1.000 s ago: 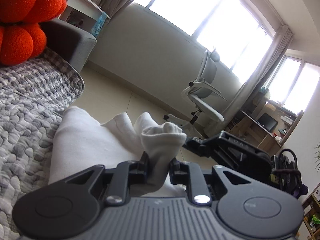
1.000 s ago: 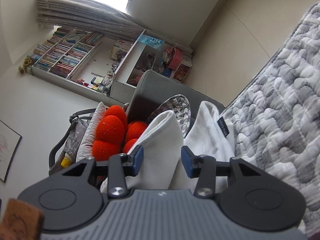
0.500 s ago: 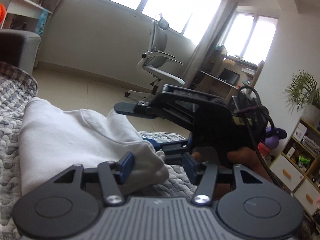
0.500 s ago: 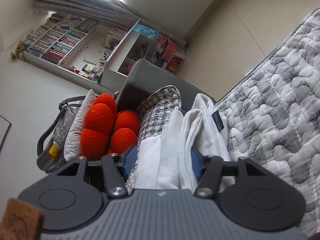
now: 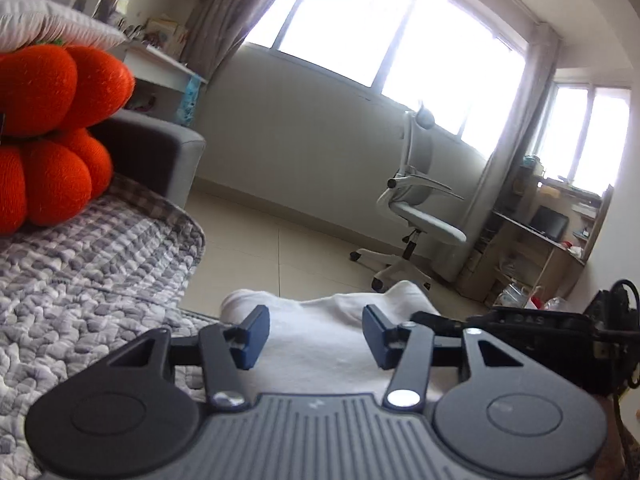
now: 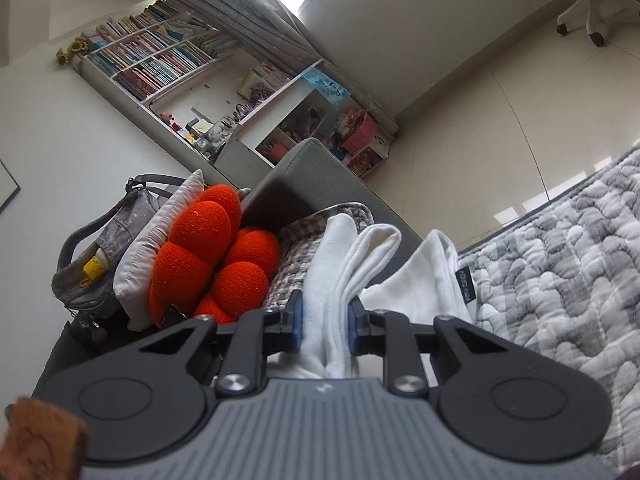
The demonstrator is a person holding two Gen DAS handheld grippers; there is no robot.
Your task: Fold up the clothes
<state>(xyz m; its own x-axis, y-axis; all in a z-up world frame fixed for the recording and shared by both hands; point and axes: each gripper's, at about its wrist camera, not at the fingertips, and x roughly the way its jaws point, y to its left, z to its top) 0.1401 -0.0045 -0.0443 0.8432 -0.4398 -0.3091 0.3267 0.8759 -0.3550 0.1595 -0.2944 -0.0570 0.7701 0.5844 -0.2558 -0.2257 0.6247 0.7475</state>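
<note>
Bright windows [image 5: 396, 36], office chair [image 5: 416, 216], bookshelves [image 6: 160, 60]

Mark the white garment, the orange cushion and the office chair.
white garment [image 6: 326, 320]: right wrist view, bunched layers clamped between the pads.
orange cushion [image 6: 208, 236]: right wrist view, its large upper lobe.
office chair [image 5: 430, 228]: left wrist view, seat.

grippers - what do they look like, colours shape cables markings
Both the left gripper and the right gripper have a grey ribbed body, two round black discs, black linkage arms with silver screws and blue finger pads. In the left view, the right gripper's black housing carries black cables.
</note>
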